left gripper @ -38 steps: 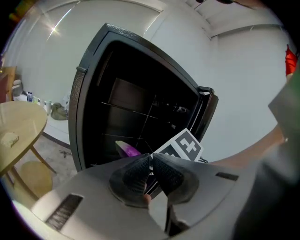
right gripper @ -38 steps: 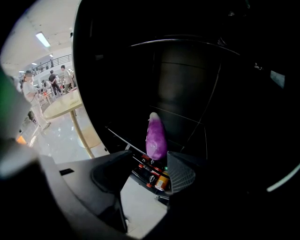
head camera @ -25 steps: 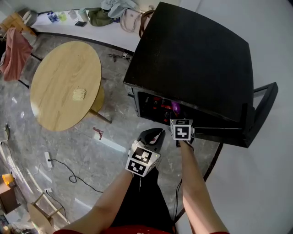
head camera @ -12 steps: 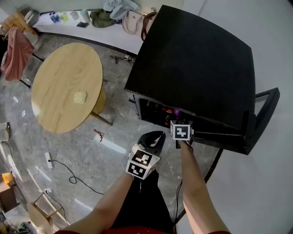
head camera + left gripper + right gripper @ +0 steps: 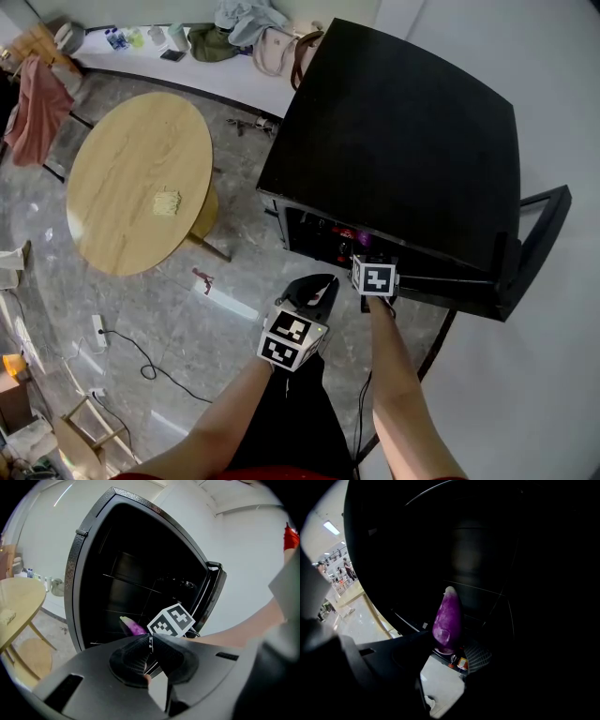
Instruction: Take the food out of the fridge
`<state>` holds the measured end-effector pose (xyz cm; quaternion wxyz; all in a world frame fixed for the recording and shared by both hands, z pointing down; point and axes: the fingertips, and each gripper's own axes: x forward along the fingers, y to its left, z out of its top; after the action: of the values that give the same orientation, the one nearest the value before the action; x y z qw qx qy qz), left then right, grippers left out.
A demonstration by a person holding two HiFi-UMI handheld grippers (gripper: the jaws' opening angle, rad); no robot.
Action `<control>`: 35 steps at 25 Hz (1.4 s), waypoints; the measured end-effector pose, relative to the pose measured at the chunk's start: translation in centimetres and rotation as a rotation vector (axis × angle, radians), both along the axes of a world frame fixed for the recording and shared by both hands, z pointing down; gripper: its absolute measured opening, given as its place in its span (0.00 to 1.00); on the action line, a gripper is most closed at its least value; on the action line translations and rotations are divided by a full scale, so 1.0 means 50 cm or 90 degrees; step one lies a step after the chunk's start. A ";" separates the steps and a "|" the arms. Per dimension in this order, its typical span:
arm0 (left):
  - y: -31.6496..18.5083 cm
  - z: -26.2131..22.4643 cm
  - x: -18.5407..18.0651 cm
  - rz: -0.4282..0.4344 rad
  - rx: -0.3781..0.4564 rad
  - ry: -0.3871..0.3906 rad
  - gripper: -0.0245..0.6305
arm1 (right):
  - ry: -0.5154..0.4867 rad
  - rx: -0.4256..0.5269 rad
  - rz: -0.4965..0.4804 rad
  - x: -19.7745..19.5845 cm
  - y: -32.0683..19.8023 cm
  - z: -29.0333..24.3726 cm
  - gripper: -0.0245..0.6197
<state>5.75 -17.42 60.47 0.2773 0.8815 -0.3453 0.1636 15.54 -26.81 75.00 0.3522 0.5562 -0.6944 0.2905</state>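
Right gripper [image 5: 450, 645] has pulled the eggplant [image 5: 447, 618] back to the fridge [image 5: 403, 131] edge.

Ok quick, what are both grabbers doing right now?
Left gripper: closed, holding nothing.
Right gripper: closed on the purple eggplant.

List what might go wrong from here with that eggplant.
1. The right claw grips the eggplant only near one end, with most of it sticking out, so it may pivot or slip.
2. The eggplant sits at the opening of the fridge; a crooked pull might clip the frame or the wire shelf.
3. If dropped, it may hit the small containers below.
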 end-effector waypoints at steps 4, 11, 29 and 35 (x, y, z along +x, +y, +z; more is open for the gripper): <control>0.004 -0.010 -0.003 -0.005 0.010 0.000 0.05 | -0.007 0.012 -0.002 -0.003 0.010 -0.014 0.37; 0.020 -0.018 -0.010 -0.009 0.019 -0.002 0.05 | -0.023 0.034 -0.008 -0.012 0.033 -0.037 0.37; 0.056 -0.019 -0.019 -0.003 0.012 -0.007 0.05 | -0.076 0.035 -0.015 -0.051 0.146 -0.060 0.37; 0.068 -0.035 -0.018 0.011 0.028 -0.022 0.05 | -0.093 0.025 -0.009 -0.059 0.188 -0.086 0.37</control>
<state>4.86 -14.00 58.73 0.2502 0.8875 -0.3458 0.1735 12.58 -17.43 70.69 0.2915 0.5358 -0.7276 0.3139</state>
